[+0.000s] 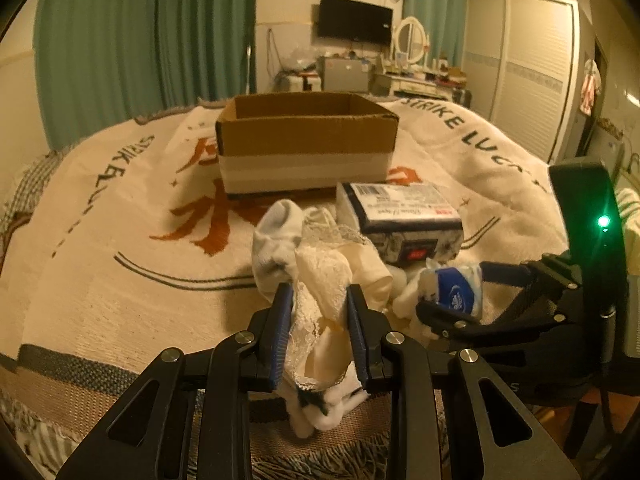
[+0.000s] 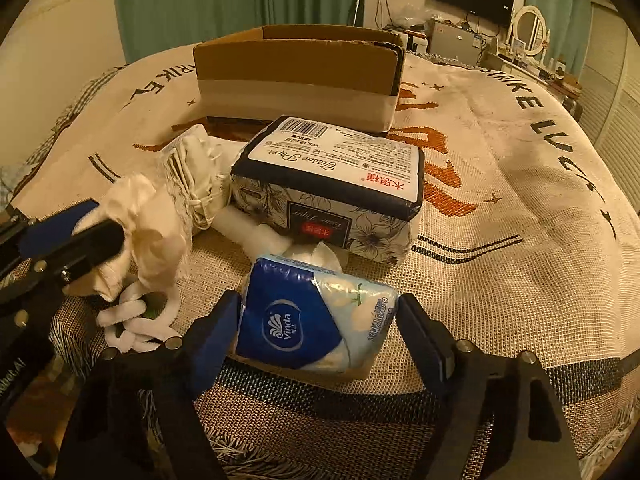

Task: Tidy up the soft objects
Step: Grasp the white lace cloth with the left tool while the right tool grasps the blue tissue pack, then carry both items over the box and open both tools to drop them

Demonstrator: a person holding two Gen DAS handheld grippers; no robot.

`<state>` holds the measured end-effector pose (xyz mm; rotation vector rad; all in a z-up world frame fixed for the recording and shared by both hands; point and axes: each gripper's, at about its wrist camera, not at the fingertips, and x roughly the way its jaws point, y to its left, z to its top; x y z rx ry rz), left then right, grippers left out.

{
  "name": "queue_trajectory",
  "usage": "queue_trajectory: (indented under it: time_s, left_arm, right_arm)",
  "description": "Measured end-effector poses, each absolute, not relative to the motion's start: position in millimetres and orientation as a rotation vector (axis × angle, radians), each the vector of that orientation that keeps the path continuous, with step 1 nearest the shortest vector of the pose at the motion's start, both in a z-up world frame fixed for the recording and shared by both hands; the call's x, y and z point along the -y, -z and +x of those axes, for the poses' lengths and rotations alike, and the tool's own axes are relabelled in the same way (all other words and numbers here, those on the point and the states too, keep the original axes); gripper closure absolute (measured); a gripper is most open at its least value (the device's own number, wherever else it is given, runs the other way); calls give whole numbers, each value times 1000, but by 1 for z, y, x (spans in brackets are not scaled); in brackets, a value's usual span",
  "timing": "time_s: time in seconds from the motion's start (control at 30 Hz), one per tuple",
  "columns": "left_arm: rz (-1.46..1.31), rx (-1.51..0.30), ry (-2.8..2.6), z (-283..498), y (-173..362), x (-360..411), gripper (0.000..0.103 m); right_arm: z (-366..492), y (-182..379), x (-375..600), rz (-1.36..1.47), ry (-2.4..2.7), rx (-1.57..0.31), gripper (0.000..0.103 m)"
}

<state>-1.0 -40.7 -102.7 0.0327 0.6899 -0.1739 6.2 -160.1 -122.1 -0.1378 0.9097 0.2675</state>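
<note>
My left gripper (image 1: 318, 300) is shut on a cream lace cloth (image 1: 320, 280) bundled with white socks (image 1: 276, 236), held just above the bed. It shows at the left of the right wrist view (image 2: 96, 224). My right gripper (image 2: 318, 312) is shut on a blue Vinda tissue pack (image 2: 304, 320), which rests on the blanket; the same pack shows in the left wrist view (image 1: 456, 290). A large floral tissue pack (image 2: 332, 184) lies just beyond. An open cardboard box (image 1: 306, 140) stands further back on the bed.
A cream blanket (image 2: 500, 200) with orange characters and black lettering covers the bed. Loose white tissue (image 2: 256, 236) lies between the packs. Green curtains (image 1: 140, 40), a wall TV (image 1: 354, 20), a cluttered desk and a wardrobe (image 1: 528, 68) stand behind the bed.
</note>
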Motion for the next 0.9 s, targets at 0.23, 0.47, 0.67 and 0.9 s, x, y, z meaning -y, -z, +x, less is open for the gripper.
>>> queue_trajectory:
  time_s: [0.23, 0.47, 0.67, 0.9]
  left_arm:
    - [18, -685, 171, 3, 86, 36, 77]
    - [59, -598, 154, 21, 42, 32, 77]
    - [76, -536, 143, 62, 5, 28, 77]
    - [108, -491, 117, 133, -6, 28, 77]
  right_arm:
    - [-2, 88, 170, -118, -267, -838, 27]
    - [16, 22, 172, -121, -281, -692, 27]
    - [55, -32, 159, -145, -304, -581, 27]
    - [128, -64, 146, -147, -311, -524, 27]
